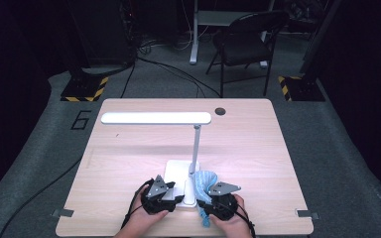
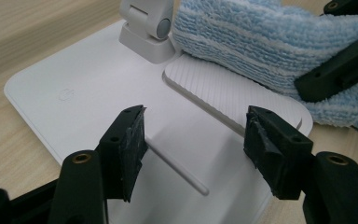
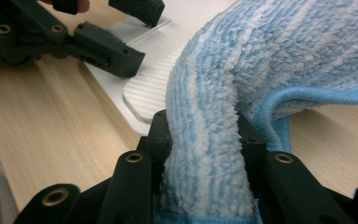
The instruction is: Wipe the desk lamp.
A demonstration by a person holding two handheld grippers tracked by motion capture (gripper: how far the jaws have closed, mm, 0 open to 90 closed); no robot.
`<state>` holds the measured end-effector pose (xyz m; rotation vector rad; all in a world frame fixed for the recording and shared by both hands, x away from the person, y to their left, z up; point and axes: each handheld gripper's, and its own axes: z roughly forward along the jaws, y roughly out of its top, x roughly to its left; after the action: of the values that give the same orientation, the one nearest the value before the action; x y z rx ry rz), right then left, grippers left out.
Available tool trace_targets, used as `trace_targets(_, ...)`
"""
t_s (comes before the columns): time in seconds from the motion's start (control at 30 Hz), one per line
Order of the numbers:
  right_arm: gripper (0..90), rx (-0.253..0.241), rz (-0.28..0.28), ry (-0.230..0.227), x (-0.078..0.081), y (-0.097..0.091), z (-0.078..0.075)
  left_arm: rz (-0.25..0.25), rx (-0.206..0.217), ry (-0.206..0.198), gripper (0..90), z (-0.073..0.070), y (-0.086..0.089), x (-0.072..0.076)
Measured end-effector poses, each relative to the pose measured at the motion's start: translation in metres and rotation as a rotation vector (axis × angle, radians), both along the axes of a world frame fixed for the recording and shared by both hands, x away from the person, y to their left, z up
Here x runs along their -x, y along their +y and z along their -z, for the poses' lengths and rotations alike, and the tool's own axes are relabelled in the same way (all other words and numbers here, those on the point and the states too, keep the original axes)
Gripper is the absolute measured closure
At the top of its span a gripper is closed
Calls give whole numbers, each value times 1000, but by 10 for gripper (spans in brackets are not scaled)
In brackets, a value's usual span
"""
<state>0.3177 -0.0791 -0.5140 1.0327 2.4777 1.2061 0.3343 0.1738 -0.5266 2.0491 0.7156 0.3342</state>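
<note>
Right gripper view: right tool (image 3: 200, 140) clenches blue cloth (image 3: 261, 60); left tool (image 2: 193, 140) released over lamp base (image 2: 88, 102).

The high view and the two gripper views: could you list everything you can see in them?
Desk lamp: one, white, lit, standing mid-table with its flat base toward the near edge.
Cloth: one, light blue and white striped terry, lying against the right side of the lamp base.
Table: one, light wood, with a dark round hole at the far edge.
Folding chair: one, black, on the floor beyond the table.
Floor cables: several, black, beyond the table.
Left hand-held gripper: one, black, jaws open over the lamp base.
Right hand-held gripper: one, black, shut on the cloth.
Hands: two, at the near edge.
</note>
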Motion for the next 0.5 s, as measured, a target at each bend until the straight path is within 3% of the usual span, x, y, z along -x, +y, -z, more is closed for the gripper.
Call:
trace_targets(0.1, 657, -20, 10, 14, -6, -1, 0, 0, 0, 0, 385, 0, 0, 0)
trace_targets(0.5, 660, -5, 33, 3, -31, -1, 0, 13, -7, 0, 385, 0, 0, -1)
